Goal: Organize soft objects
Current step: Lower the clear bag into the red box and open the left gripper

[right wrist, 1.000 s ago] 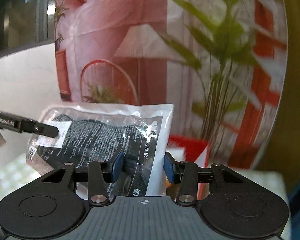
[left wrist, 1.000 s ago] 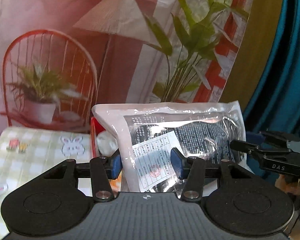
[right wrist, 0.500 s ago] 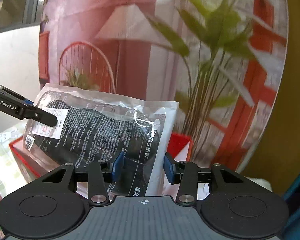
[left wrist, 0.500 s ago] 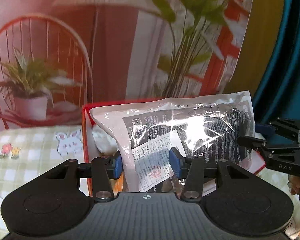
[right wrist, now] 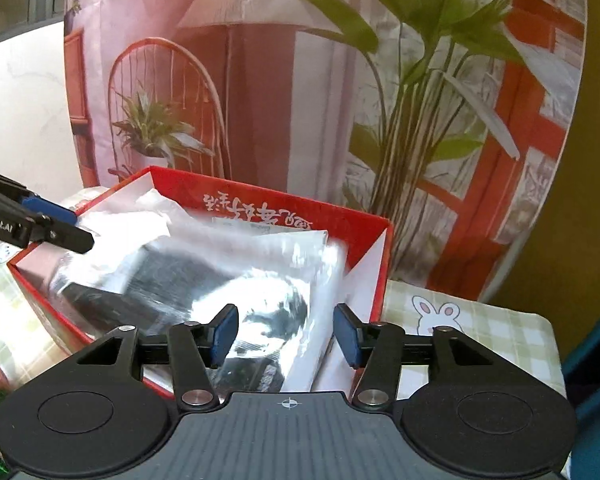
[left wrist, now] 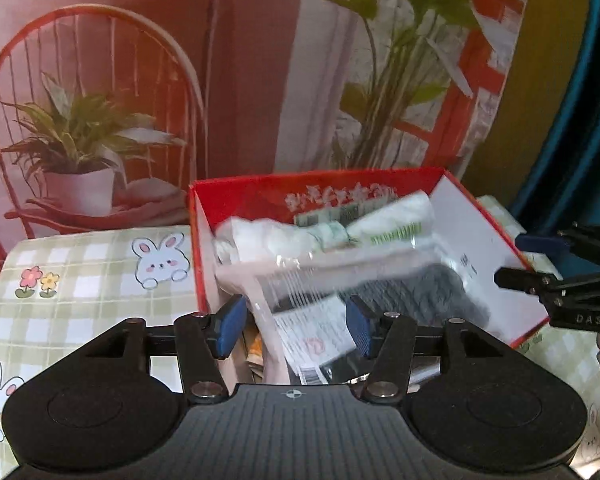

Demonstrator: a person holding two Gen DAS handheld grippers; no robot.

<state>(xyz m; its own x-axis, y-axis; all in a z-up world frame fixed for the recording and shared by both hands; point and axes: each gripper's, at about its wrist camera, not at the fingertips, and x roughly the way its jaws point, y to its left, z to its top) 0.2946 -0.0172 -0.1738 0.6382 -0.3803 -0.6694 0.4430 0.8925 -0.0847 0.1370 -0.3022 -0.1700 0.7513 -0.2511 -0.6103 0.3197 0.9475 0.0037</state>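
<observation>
Left gripper (left wrist: 296, 330) and right gripper (right wrist: 286, 340) jaws opening, pads off the bag (right wrist: 204, 280) (blurred), over red box (left wrist: 236, 196).

The box (left wrist: 488, 240) sits on the checked cloth (left wrist: 80, 280), a printed backdrop (left wrist: 240, 80) behind it. Inside, a plastic-wrapped packet (right wrist: 204, 276) lies over white bundles (left wrist: 276, 236) toward the back wall.

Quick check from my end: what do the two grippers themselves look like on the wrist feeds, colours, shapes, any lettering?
Both match: a ribbed dark grey body with a small crosshair mark, two round black housings, black linkage arms with silver pivot screws, and blue pads on the fingers. The left gripper shows "Robot.AI" lettering where it appears in the right wrist view; the right gripper shows "DAS" in the left wrist view. No cables or sleeves visible.
</observation>
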